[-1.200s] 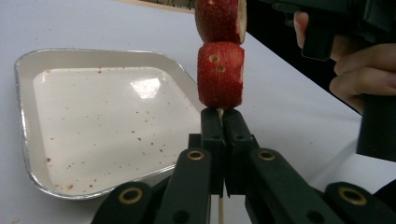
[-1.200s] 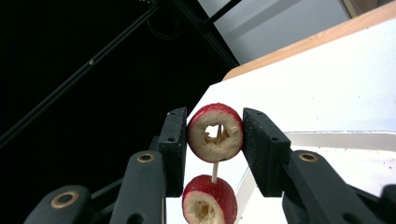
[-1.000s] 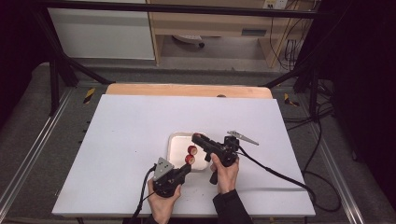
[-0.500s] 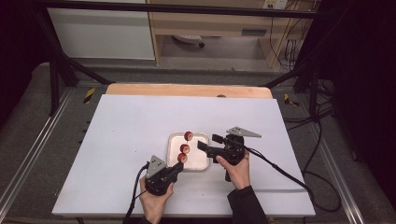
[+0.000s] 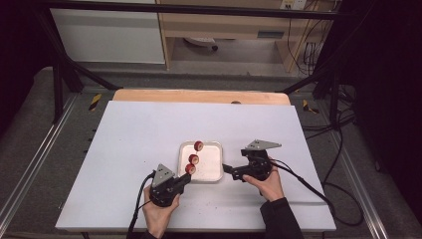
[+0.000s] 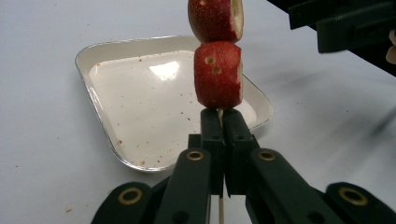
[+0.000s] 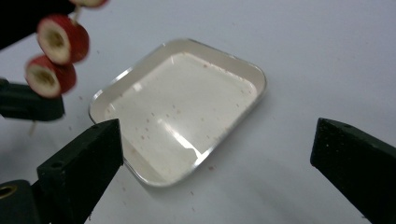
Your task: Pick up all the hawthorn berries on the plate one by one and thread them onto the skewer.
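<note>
The white tray [image 5: 211, 167] on the worktop [image 5: 129, 144] had only red crumbs in it. The left gripper [image 5: 185, 180] squeezed its fingers tight on a stick [image 6: 220, 212] of three red fruit pieces [image 5: 193, 159] above the tray. The right gripper [image 5: 228, 171], beside the tray, had just been opening, its fingers wide with nothing between them.

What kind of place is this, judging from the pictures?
Probably a lab or workshop set up for recording, not a kitchen. A white table stands inside a dark metal frame, loose cables trail over the floor, and plain cabinets stand behind.
</note>
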Motion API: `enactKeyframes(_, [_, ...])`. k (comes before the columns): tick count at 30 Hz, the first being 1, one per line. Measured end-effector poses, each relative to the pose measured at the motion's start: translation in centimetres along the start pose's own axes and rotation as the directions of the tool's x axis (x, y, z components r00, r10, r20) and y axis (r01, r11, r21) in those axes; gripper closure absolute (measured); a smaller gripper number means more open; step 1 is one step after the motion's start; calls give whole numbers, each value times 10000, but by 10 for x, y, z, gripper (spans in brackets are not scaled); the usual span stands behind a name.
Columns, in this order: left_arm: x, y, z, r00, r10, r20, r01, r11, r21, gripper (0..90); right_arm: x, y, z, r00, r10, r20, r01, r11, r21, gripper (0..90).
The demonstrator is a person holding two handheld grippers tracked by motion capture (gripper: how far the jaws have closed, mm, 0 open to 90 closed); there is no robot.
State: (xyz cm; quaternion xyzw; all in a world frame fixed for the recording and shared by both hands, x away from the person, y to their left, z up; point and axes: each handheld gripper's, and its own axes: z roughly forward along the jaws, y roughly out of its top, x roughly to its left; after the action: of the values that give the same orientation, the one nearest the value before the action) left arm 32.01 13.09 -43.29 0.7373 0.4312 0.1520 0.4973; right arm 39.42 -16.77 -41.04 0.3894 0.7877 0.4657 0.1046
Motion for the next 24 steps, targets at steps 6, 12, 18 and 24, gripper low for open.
enactKeyframes(6, [3,9,-5,9994,343,71,-346,9987,384,882,-14,-19,-10,9987,-382,345,360,9974,623,19])
enactKeyframes(12, [8,20,-7,9975,696,120,-703,9948,731,881,-23,-36,-20,9977,-459,500,419,9960,783,18])
enactKeyframes(18, [11,34,-8,9965,837,71,-840,9921,937,881,-28,-48,-28,9969,-459,643,393,9943,993,18])
enactKeyframes(24, [13,49,-4,9953,970,54,-970,9888,1138,881,-28,-57,-36,9969,-489,611,424,9938,1026,16])
